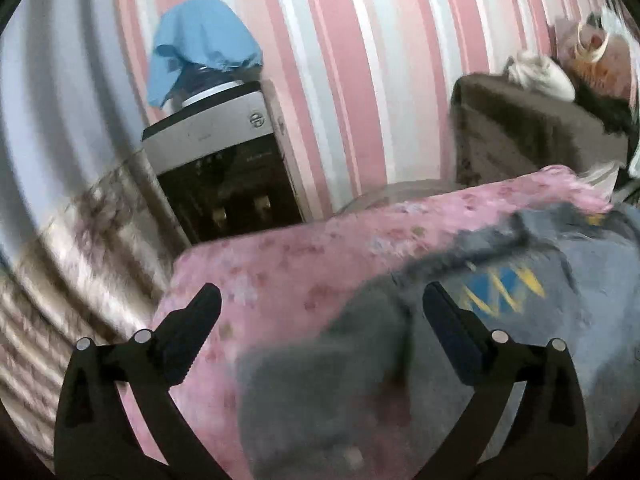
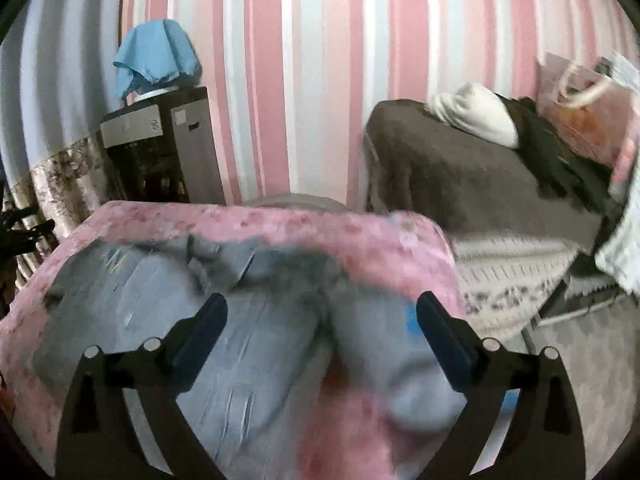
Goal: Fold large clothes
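A grey sweatshirt point(image 1: 532, 320) with blue and yellow lettering lies spread on a pink floral cover point(image 1: 288, 256). My left gripper point(image 1: 320, 296) is open and empty, above the garment's darker grey left part. In the right wrist view the same grey sweatshirt point(image 2: 224, 328) lies crumpled across the pink cover point(image 2: 256, 220). My right gripper point(image 2: 322, 306) is open and empty, over a sleeve at the garment's right side. Both views are blurred.
A water dispenser point(image 1: 216, 148) with a blue cloth point(image 1: 200, 40) on its bottle stands against the pink striped wall point(image 1: 344, 72). A brown sofa point(image 2: 460, 176) with a white garment point(image 2: 476, 116) and bags stands to the right. A curtain point(image 1: 60, 264) hangs at the left.
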Demonstrator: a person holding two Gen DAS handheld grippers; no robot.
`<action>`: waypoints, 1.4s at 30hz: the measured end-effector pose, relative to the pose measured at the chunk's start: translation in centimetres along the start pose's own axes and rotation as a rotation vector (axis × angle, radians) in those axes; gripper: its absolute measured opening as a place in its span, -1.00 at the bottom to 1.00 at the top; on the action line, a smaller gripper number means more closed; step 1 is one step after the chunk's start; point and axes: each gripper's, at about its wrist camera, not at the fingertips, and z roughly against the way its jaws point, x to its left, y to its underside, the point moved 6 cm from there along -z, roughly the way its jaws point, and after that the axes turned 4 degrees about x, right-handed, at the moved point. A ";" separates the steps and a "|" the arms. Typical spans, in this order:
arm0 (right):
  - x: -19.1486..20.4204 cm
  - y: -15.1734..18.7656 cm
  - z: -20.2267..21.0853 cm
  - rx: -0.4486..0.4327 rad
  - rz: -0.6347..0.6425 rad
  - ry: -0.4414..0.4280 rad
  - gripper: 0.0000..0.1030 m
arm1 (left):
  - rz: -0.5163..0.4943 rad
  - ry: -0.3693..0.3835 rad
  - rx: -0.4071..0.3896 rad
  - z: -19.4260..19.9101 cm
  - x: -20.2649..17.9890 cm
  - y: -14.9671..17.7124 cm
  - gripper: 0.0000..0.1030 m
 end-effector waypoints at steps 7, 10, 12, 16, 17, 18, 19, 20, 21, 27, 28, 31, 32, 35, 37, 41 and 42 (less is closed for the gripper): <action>-0.3 -4.6 -14.4 0.203 -0.051 -0.062 0.86 | -0.027 0.059 0.128 -10.6 -3.9 -5.1 0.90; 0.2 -3.7 -17.9 0.274 -0.052 -0.058 0.86 | -0.057 0.092 0.208 -14.3 -6.6 -4.9 0.87; 0.9 -3.1 -20.1 0.331 -0.046 -0.065 0.86 | -0.111 0.117 0.252 -16.2 -8.6 -4.7 0.87; 1.4 -2.2 -23.9 0.452 -0.013 -0.077 0.86 | -0.267 0.110 0.356 -19.5 -12.4 -3.2 0.86; 1.7 -1.9 -24.7 0.479 0.007 -0.085 0.86 | -0.278 0.127 0.377 -20.0 -13.0 -2.8 0.68; 1.8 -1.7 -25.2 0.498 0.027 -0.087 0.86 | -0.287 0.151 0.404 -20.4 -13.6 -2.2 0.53; 1.8 -1.3 -25.8 0.517 0.041 -0.086 0.86 | -0.288 0.169 0.437 -20.9 -14.1 -1.5 0.48; 1.8 -0.8 -26.3 0.545 0.042 -0.086 0.86 | -0.292 0.179 0.450 -21.1 -14.4 -1.0 0.41; 1.8 -0.4 -26.9 0.565 0.043 -0.086 0.86 | -0.298 0.187 0.464 -21.3 -14.7 -0.6 0.39; 3.4 0.6 -27.4 0.537 0.150 -0.033 -0.33 | -0.262 0.299 0.480 -21.3 -15.6 0.2 -0.56; 3.7 0.2 -26.8 0.507 0.142 -0.052 -0.95 | -0.282 0.267 0.461 -21.1 -15.6 0.2 -0.71; 4.4 -1.6 -24.5 0.408 0.157 -0.069 -0.93 | -0.271 0.249 0.429 -20.6 -14.8 -0.4 -1.00; 4.5 -2.1 -23.9 0.384 0.166 -0.071 -0.94 | -0.268 0.251 0.417 -20.4 -14.5 -0.8 -1.00; 4.7 -3.8 -22.4 0.340 0.179 -0.085 -0.94 | -0.294 0.246 0.389 -19.3 -14.1 -2.1 -1.00; 4.8 -4.8 -22.1 0.319 0.191 -0.082 -0.94 | -0.339 0.221 0.370 -19.3 -14.1 -2.4 -1.00; 4.8 -7.5 -21.5 0.222 0.157 -0.063 -0.94 | -0.222 0.189 0.319 -19.8 -11.6 -5.1 -1.00; 4.8 -8.2 -21.4 0.201 0.159 -0.056 -0.94 | -0.190 0.167 0.293 -19.7 -10.8 -6.4 -0.99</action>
